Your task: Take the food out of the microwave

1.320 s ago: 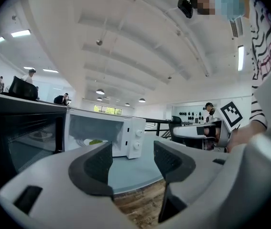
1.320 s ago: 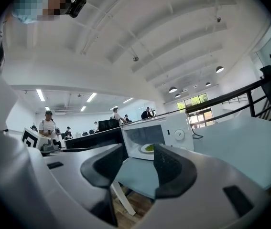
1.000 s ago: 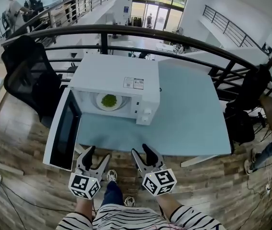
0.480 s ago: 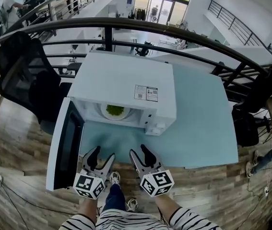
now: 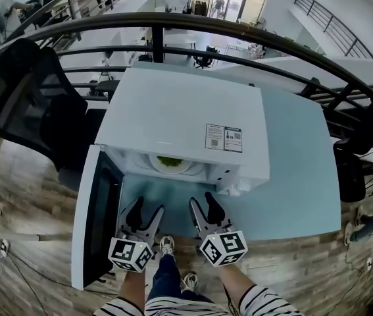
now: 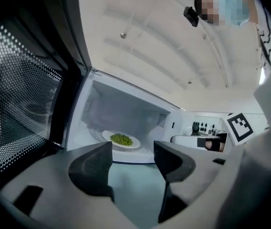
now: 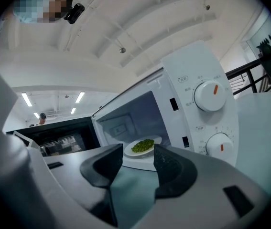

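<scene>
Reach step: left gripper [image 5: 147, 208], right gripper [image 5: 203, 203] hung before open microwave [image 5: 179, 120], both jaws spread, empty. Next, likely: pinch plate [image 5: 173, 164] rim, keep level.

Both arms forward, low before body. Grey-and-black two-jaw left gripper [image 5: 145, 210]: points ahead, near level, jaws well apart, gripping nothing. Matching right gripper [image 5: 204, 204]: just beside it, roughly parallel, jaws equally wide, gripping nothing. Grippers near each other, not touching. Black-and-white left marker cube [image 5: 132, 254] and right marker cube [image 5: 223, 247] sit at grippers' rear ends, nearest body. Bare left forearm [image 5: 128, 287] and right forearm [image 5: 231, 283] reach out from black-and-white striped sleeves [image 5: 260, 301].
</scene>
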The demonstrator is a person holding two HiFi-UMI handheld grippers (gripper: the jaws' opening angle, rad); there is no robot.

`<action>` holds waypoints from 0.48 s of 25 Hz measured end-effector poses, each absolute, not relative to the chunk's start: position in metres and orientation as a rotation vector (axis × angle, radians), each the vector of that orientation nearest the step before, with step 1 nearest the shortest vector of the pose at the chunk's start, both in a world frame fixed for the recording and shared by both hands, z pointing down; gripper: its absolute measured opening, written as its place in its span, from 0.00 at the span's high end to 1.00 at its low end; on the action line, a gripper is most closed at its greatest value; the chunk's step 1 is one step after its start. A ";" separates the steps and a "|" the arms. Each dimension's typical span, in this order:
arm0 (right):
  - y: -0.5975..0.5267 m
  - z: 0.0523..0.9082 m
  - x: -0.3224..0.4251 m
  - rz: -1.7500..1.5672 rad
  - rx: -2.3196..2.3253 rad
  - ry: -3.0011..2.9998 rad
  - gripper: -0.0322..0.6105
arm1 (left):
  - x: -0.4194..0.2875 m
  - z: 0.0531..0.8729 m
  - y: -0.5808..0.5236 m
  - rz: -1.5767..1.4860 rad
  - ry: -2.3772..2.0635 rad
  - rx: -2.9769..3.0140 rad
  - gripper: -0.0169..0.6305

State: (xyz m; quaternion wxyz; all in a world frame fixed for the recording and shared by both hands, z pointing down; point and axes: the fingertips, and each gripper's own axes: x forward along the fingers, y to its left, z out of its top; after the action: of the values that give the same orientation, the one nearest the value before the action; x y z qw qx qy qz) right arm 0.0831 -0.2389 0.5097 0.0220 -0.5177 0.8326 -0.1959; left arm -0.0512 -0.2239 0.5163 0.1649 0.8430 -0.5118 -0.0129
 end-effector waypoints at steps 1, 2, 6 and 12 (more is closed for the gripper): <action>-0.244 0.511 0.083 -0.606 -1.613 2.566 0.64 | -0.053 0.516 -0.230 -0.045 -1.465 2.401 0.59; -0.249 0.513 0.082 -0.607 -1.621 2.554 0.64 | -0.055 0.517 -0.237 -0.054 -1.472 2.401 0.59; -0.266 0.519 0.074 -0.617 -1.635 2.538 0.64 | -0.057 0.519 -0.259 -0.080 -1.484 2.395 0.59; -0.288 0.530 0.064 -0.641 -1.644 2.528 0.62 | -0.054 0.523 -0.289 -0.094 -1.467 2.405 0.59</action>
State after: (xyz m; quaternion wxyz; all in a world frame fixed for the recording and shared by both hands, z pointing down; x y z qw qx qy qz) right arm 0.0644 -0.2878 0.5295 0.0293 -0.5330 0.8197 -0.2079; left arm -0.0541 -0.2888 0.5232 0.1608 0.8420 -0.5138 -0.0330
